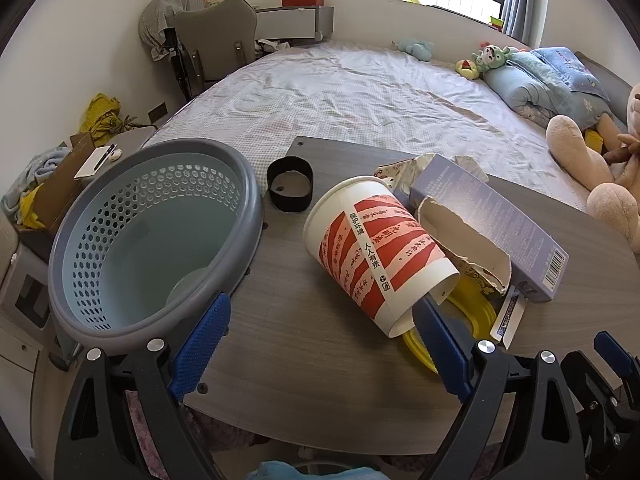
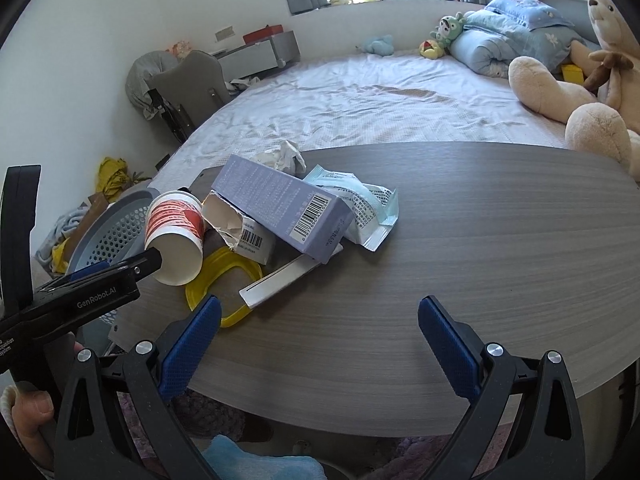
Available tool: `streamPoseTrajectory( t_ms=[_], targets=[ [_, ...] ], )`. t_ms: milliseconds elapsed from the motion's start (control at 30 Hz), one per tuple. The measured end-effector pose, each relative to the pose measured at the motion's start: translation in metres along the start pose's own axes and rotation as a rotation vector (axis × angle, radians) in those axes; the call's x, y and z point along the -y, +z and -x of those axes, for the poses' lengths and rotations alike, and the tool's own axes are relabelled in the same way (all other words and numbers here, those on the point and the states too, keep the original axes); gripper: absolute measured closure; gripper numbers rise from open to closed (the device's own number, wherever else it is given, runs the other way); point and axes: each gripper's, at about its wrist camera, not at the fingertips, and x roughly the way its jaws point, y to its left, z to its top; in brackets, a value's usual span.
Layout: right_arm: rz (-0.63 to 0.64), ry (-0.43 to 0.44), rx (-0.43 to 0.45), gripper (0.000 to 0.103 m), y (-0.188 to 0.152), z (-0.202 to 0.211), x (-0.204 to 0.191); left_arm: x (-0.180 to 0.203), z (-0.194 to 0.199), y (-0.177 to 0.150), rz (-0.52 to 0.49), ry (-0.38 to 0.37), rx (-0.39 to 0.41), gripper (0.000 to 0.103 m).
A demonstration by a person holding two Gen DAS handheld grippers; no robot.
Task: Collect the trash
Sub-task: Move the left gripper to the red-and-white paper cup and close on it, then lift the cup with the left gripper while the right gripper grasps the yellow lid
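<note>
A red-and-white paper cup lies on its side on the grey wooden table, its base toward me. My left gripper is open; its right fingertip sits against the cup's base rim, which also shows in the right wrist view, where the cup lies left. A grey-and-blue perforated bin stands at the table's left edge. Right of the cup a purple box, a torn white box, a yellow lid and a blue packet are piled. My right gripper hangs open over bare table.
A black band lies behind the cup, near the bin. Crumpled tissue sits at the table's far edge. A white card leans out from under the purple box. Beyond lie a bed with plush toys and a chair.
</note>
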Motion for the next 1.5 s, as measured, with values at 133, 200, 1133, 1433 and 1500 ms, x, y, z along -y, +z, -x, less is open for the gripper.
streamPoseTrajectory(
  t_ms=[133,200,1133,1433,1500],
  targets=[
    [0.004,-0.002,0.008,0.006,0.0,0.002,-0.001,-0.013,0.002,-0.001,0.016,0.035,0.002,0.015],
    [0.004,-0.006,0.013,0.006,0.0,0.004,-0.001,-0.018,0.004,-0.004,0.02,0.05,-0.007,0.015],
    [-0.037,-0.028,-0.01,0.006,-0.011,0.002,0.017,0.006,-0.045,0.021,-0.031,-0.11,-0.15,0.016],
    [-0.027,-0.038,-0.016,0.006,-0.01,0.002,0.012,0.005,-0.045,0.022,-0.045,-0.142,-0.144,0.043],
    [-0.025,-0.031,-0.02,0.006,-0.01,0.002,0.009,0.001,-0.036,0.019,-0.052,-0.126,-0.116,0.043]
  ],
)
